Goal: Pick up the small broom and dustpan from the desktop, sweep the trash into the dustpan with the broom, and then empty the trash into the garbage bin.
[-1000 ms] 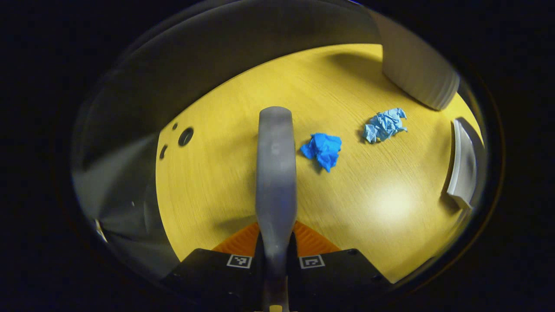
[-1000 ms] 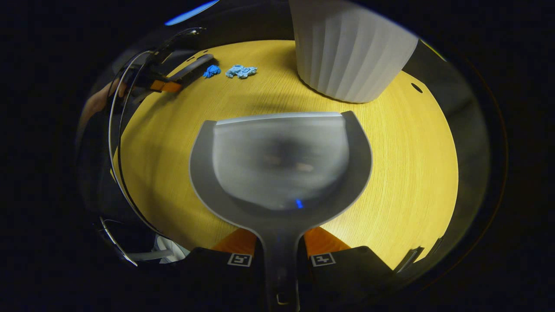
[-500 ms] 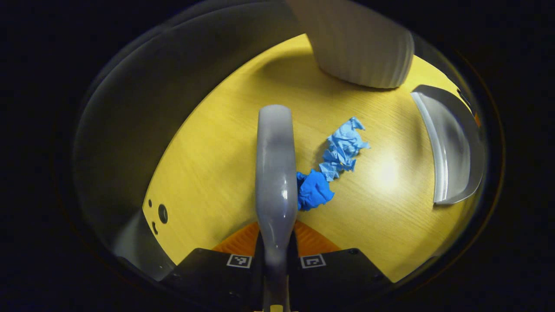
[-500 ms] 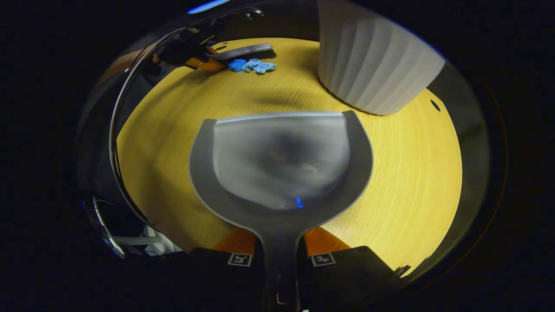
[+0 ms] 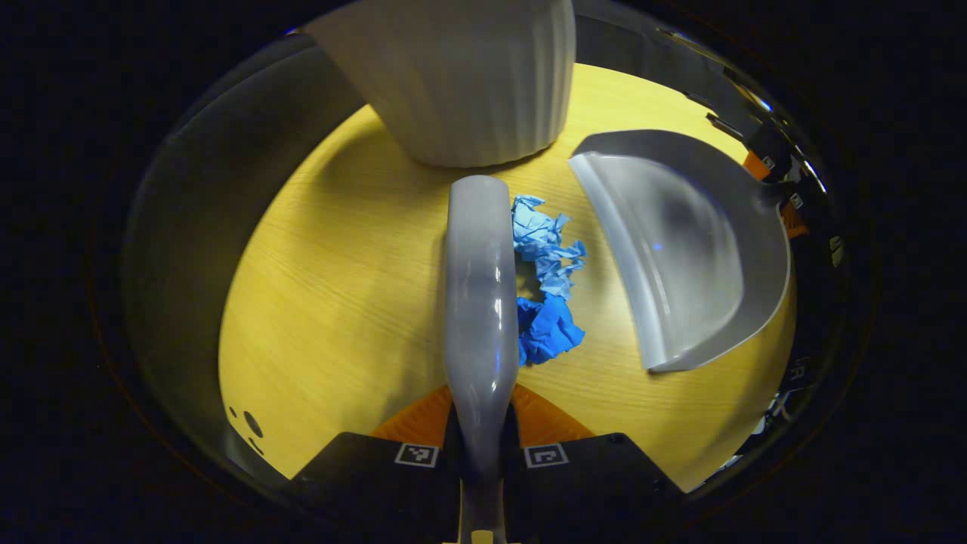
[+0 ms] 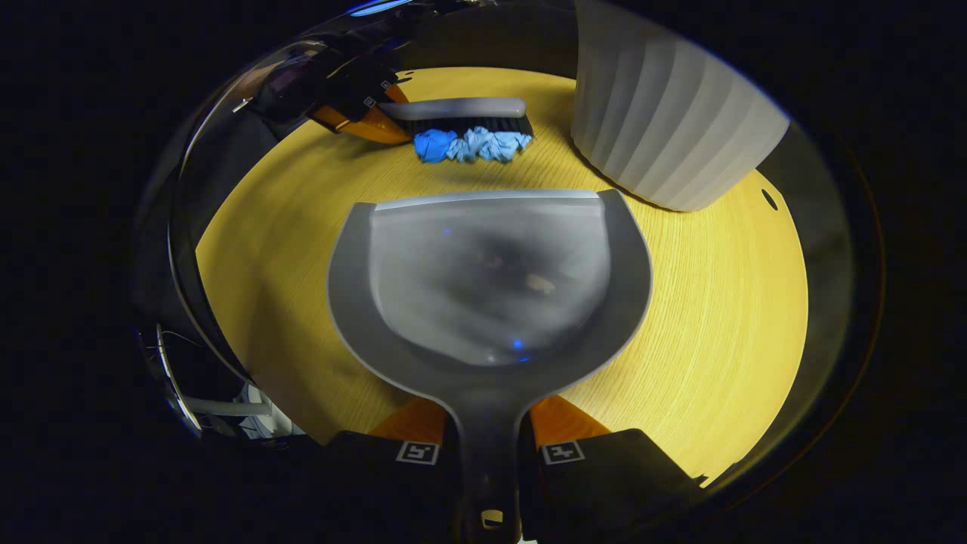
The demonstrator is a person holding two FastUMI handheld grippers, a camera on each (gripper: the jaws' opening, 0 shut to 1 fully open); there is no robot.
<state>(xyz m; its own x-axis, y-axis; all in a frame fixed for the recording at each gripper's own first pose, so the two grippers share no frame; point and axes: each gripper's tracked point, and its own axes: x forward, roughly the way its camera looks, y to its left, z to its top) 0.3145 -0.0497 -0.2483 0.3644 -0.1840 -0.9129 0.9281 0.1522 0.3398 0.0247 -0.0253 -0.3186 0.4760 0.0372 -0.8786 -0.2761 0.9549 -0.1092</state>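
My left gripper [image 5: 481, 423] is shut on the grey small broom [image 5: 480, 295], which runs straight ahead over the yellow desktop [image 5: 340, 302]. Against the broom's right side lie a dark blue paper wad [image 5: 548, 331] and a light blue paper wad [image 5: 545, 243]. The grey dustpan [image 5: 684, 245] rests to their right, mouth facing them. My right gripper [image 6: 487, 434] is shut on the dustpan [image 6: 487, 279] handle. Beyond its front lip the dark blue wad [image 6: 433, 145] and light blue wad [image 6: 487, 143] lie before the broom [image 6: 461, 113], held by the left gripper [image 6: 363, 121].
A white ribbed garbage bin [image 5: 468, 83] stands on the desktop just beyond the broom's tip; in the right gripper view the bin [image 6: 672, 128] is at the upper right of the dustpan. Small holes [image 5: 253, 425] mark the desktop near its edge.
The broom has swept both paper wads together toward the dustpan. The dustpan's mouth and the wads are now much closer to each other, and the bin is nearer in both views.
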